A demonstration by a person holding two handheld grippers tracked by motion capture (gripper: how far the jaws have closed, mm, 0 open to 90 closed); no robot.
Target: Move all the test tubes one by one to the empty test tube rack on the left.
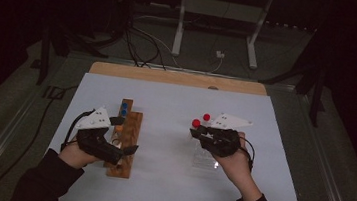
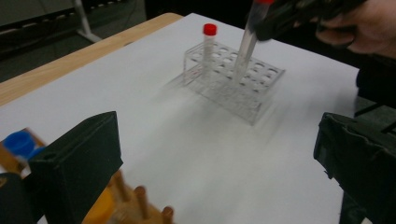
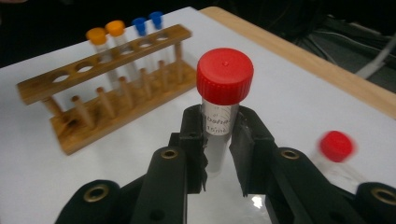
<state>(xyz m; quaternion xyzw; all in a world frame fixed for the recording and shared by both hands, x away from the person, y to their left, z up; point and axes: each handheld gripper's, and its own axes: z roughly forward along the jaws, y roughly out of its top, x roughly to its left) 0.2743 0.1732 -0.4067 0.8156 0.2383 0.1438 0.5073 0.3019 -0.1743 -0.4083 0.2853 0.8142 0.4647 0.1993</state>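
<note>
At frame centre, the right gripper pinched a red-capped clear plastic tube above the clear acrylic rack; the left gripper, jaws spread, hovered by the wooden rack.

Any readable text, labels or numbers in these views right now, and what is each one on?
"15mL": printed on the red-capped tube clamped in the right gripper.
Above it, a word beginning "bsha", partly hidden by the jaws; cannot be read in full.
Red marking on the clear rack: too blurred to read.
Wooden rack and its capped tubes: no text visible.
</note>
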